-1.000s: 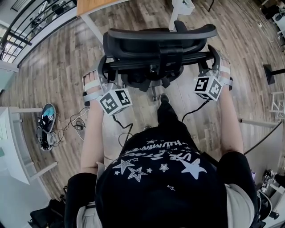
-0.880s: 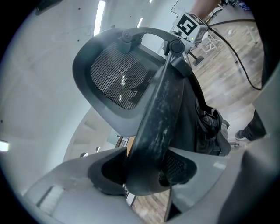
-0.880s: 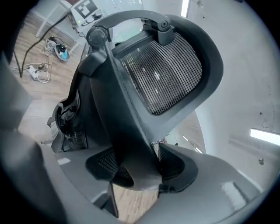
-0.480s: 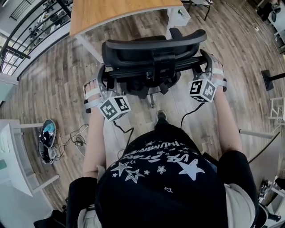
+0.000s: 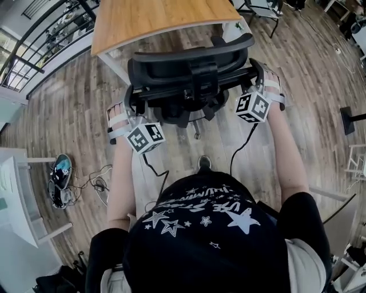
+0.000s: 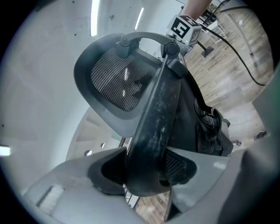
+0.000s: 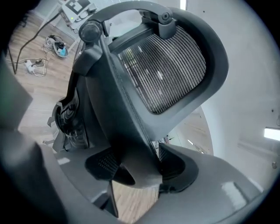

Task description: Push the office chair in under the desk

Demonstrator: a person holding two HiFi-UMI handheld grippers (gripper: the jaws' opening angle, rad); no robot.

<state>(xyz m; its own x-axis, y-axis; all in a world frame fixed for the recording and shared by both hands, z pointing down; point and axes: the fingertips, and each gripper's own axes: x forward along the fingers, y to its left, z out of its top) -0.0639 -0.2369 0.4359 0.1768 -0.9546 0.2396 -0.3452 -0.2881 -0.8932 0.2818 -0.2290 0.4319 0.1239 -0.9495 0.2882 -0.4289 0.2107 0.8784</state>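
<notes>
office chair (image 5: pixel 189 74) is being held just before the near edge of the wooden desk (image 5: pixel 154 17), on the plank floor (image 5: pixel 74 103) | left gripper (image 6: pixel 146 170): jaws are being clamped on the left edge of the backrest frame (image 6: pixel 157 109) | right gripper (image 7: pixel 135 168): jaws are being clamped on its right edge
</notes>
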